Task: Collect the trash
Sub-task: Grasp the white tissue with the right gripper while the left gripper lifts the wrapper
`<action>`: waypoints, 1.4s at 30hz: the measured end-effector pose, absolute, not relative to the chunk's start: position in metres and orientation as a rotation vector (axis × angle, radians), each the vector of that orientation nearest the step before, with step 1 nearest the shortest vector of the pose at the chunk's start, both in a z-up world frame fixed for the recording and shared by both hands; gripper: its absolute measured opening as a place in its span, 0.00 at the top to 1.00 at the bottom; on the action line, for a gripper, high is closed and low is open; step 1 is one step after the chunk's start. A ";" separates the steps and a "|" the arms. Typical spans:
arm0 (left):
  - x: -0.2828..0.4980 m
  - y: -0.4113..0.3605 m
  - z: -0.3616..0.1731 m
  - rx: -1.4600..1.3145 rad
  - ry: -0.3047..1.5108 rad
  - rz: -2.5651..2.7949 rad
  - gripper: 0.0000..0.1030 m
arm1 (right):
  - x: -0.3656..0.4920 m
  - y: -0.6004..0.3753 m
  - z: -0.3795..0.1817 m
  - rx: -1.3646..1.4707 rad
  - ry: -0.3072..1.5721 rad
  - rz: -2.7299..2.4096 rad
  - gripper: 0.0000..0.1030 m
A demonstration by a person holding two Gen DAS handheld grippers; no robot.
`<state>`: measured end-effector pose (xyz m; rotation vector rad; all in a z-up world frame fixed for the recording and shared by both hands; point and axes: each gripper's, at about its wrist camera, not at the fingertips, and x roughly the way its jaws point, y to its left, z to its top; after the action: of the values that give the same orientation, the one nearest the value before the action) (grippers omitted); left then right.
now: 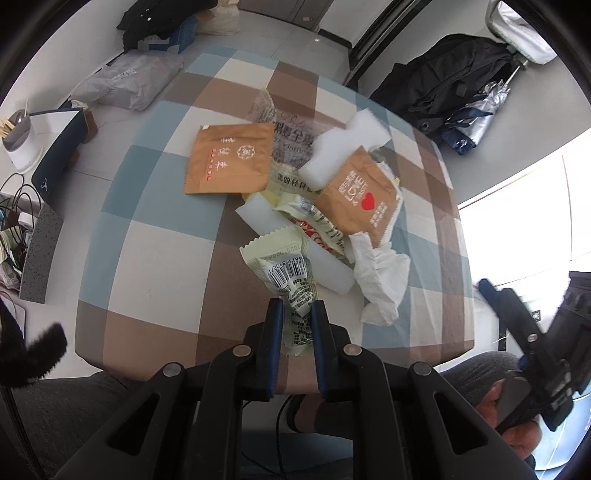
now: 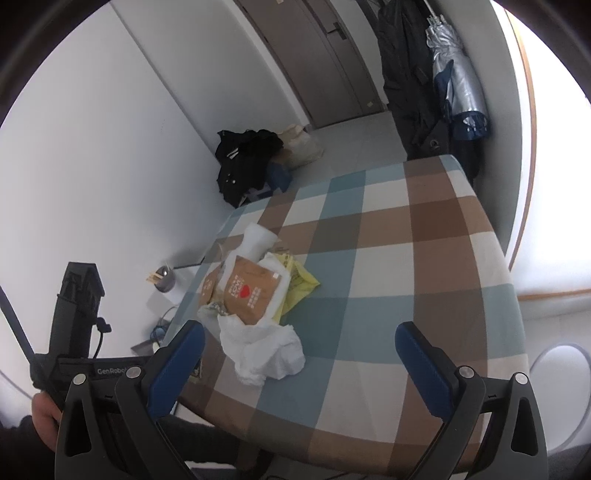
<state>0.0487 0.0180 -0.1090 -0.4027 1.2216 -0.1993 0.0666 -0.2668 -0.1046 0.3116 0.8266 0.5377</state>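
A pile of trash lies on the checked tablecloth. In the left wrist view my left gripper is shut on a pale green wrapper with a barcode at the pile's near edge. Behind it lie a crumpled white tissue, a brown packet with a red heart, a second brown packet, white foam pieces and a clear printed wrapper. My right gripper stands open above the table's near edge, the tissue just beyond its left finger and nothing between its fingers.
A white cup with sticks and a dark box sit on a surface to the left. Plastic bags and dark clothes lie on the floor behind the table. A black coat and silver umbrella hang at the right.
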 end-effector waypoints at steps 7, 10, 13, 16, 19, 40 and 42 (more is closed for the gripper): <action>0.042 0.028 -0.090 -0.414 1.151 -0.227 0.89 | 0.081 -0.238 -0.129 0.363 0.973 0.611 0.03; 0.040 0.029 -0.083 -0.397 1.114 -0.237 0.89 | 0.082 -0.224 -0.133 0.353 0.980 0.620 0.04; 0.037 0.030 -0.080 -0.384 1.093 -0.248 0.89 | 0.084 -0.211 -0.137 0.336 0.996 0.627 0.06; 0.035 0.031 -0.079 -0.379 1.085 -0.253 0.89 | 0.085 -0.203 -0.142 0.335 1.014 0.624 0.12; 0.033 0.032 -0.080 -0.379 1.086 -0.253 0.89 | 0.088 -0.200 -0.144 0.336 1.016 0.589 0.24; 0.026 0.016 -0.083 -0.288 1.073 -0.207 0.89 | 0.067 -0.216 -0.132 0.304 0.974 0.583 0.89; 0.025 0.012 -0.079 -0.263 1.063 -0.205 0.89 | 0.061 -0.225 -0.124 0.319 0.953 0.596 0.89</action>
<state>0.0249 0.0121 -0.0794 -0.2633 1.0630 -0.2048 0.0606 -0.2250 -0.1240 0.3193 0.9535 0.5962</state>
